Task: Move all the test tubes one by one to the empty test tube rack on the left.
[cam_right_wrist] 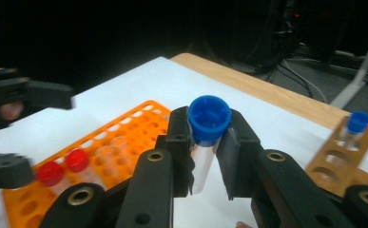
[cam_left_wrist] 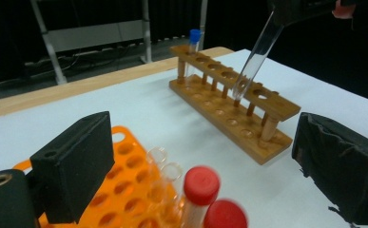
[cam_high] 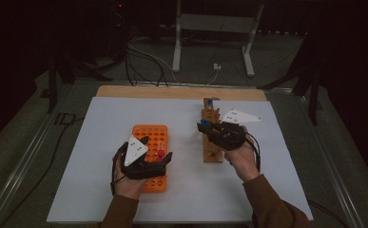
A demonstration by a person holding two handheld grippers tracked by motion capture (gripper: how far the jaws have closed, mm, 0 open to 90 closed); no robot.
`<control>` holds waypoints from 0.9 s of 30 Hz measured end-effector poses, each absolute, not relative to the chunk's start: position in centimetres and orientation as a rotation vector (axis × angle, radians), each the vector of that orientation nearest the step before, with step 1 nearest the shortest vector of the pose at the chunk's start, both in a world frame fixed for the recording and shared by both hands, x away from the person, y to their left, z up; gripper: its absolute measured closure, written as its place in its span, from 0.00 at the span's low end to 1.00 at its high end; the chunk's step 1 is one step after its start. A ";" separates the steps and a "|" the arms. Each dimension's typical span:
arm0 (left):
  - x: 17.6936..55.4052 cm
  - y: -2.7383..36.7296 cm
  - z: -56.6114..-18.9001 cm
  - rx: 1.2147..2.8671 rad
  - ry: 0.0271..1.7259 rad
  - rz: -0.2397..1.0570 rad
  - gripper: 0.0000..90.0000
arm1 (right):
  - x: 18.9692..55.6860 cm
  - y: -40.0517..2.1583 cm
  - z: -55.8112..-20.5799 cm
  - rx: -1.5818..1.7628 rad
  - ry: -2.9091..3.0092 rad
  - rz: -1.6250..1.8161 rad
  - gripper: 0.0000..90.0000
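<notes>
My right gripper point(cam_right_wrist: 209, 147) is shut on a clear tube with a blue cap point(cam_right_wrist: 209, 118), clamped just under the cap. In the high view it point(cam_high: 204, 127) holds the tube tilted over the wooden rack point(cam_high: 212, 142). The left gripper view shows that tube point(cam_left_wrist: 259, 53) slanting down toward the rack's holes point(cam_left_wrist: 248, 102). One blue-capped tube point(cam_left_wrist: 194, 39) stands at the rack's far end. My left gripper point(cam_left_wrist: 205, 154) is open above the orange rack point(cam_left_wrist: 124, 190), its jaws wide on either side of two red-capped tubes point(cam_left_wrist: 200, 185) without touching them. Two uncapped tubes point(cam_left_wrist: 165, 164) stand behind those.
Both racks sit on a white sheet point(cam_high: 105, 123) over a wooden table point(cam_high: 172, 91). The orange rack point(cam_high: 149, 135) is left of centre, the wooden rack right of centre. Cables point(cam_high: 143, 61) and a metal stand point(cam_high: 212, 28) lie on the floor beyond the far edge.
</notes>
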State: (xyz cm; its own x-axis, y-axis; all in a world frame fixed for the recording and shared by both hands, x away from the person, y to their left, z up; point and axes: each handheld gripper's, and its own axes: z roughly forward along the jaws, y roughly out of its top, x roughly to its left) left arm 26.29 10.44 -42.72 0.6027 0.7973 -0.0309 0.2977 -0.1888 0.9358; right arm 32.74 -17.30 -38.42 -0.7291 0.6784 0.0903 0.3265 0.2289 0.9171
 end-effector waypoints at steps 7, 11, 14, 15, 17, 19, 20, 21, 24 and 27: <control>26.6 8.5 -42.2 1.804 0.843 0.589 0.10 | 31.4 -15.9 -38.4 0.873 2.247 1.519 0.84; 26.8 7.6 -42.2 1.819 0.829 0.589 0.19 | 30.9 -15.0 -38.7 0.857 2.288 1.527 0.84; 27.0 7.1 -42.3 1.842 0.789 0.558 0.34 | 30.7 -14.4 -39.0 0.848 2.320 1.538 0.84; 27.0 6.9 -42.4 1.853 0.783 0.553 0.41 | 30.6 -14.3 -39.1 0.844 2.327 1.541 0.84; 27.1 6.6 -42.5 1.871 0.767 0.544 0.51 | 30.5 -14.0 -39.1 0.838 2.345 1.548 0.84; 27.1 6.4 -42.6 1.886 0.754 0.539 0.59 | 30.5 -13.9 -39.2 0.832 2.358 1.556 0.84; 27.1 6.3 -42.6 1.888 0.753 0.536 0.62 | 30.5 -13.8 -39.2 0.828 2.364 1.559 0.84; 27.1 6.3 -42.7 1.890 0.752 0.536 0.65 | 30.4 -13.8 -39.3 0.826 2.365 1.559 0.84; 27.1 6.3 -42.7 1.893 0.746 0.513 0.75 | 30.3 -13.6 -39.4 0.817 2.377 1.557 0.84; 27.2 6.3 -42.7 1.894 0.740 0.492 0.82 | 30.2 -13.5 -39.5 0.808 2.384 1.550 0.84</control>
State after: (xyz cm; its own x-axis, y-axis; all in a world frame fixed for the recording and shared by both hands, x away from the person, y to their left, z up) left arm 27.16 6.29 -42.74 0.7301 0.6833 0.0120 0.2756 -0.3105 0.9098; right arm 30.21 -13.52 -39.47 -0.8348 0.5338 0.1351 0.3400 0.3067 0.8890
